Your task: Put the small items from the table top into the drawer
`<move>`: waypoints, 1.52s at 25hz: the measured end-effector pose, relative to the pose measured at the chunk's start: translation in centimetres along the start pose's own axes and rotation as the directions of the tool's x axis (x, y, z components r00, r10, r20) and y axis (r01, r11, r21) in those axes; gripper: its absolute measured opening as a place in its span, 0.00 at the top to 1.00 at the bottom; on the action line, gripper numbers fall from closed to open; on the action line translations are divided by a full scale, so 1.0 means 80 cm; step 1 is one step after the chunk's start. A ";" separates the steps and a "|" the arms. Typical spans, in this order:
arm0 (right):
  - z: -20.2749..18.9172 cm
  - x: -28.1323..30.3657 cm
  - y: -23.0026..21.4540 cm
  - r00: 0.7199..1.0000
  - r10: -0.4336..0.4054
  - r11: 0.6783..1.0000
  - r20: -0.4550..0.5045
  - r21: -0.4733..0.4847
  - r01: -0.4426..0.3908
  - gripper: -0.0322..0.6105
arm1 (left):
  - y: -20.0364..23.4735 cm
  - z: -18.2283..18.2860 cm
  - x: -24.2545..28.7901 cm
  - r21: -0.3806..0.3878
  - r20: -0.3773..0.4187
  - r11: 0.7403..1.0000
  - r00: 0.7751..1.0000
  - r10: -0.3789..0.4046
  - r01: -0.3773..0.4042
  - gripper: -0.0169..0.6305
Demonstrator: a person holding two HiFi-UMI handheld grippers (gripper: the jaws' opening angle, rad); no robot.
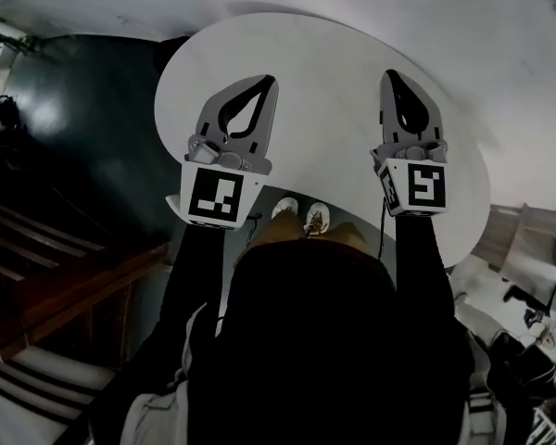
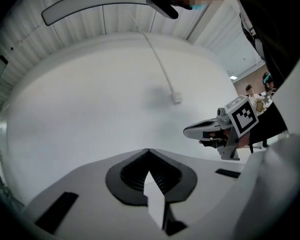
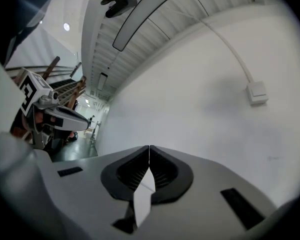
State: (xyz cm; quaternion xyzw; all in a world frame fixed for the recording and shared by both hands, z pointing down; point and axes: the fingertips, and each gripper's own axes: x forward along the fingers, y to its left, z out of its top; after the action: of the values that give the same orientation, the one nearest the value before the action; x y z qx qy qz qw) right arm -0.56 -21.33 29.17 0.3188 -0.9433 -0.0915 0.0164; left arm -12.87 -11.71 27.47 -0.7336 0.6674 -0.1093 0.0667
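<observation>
Left gripper (image 1: 271,82) and right gripper (image 1: 390,76) hang clenched and empty above the white counter (image 1: 324,58). No small items or drawer show on it, so weight and grasp points cannot be judged.

- Table (image 1: 324,54): plain white.
- Left gripper (image 1: 271,82) and right gripper (image 1: 390,74): light grey shells, black round the inner openings.
- Pads (image 2: 132,174): black, finely ribbed.
- Cubes (image 1: 213,196): white faces, each with a blocky black-and-white square marker.
- Sleeves (image 1: 190,276): black.
- Shoes (image 1: 301,213): white.
- Floor (image 1: 83,128): dark grey-green with a pale patch of glare.
- Stairs (image 1: 65,276): dark brown wood.
- Wall (image 2: 90,109): plain white.
- Cable (image 2: 157,59) and box (image 3: 257,93): white.
- Ceiling (image 2: 90,24): pale grey, ribbed in thin lines.
</observation>
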 end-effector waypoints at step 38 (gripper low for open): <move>-0.050 -0.497 -0.214 0.508 -0.837 0.537 -0.203 -0.130 0.834 0.91 | -0.583 -0.043 0.084 0.396 -0.266 0.012 0.127 -0.956 0.918 0.95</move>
State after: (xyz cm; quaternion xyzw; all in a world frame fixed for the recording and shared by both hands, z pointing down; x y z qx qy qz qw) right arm 41.69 -11.34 31.08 0.7415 -0.6629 -0.0562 0.0870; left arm 31.85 -13.57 42.63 -0.9491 -0.0389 -0.2557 0.1795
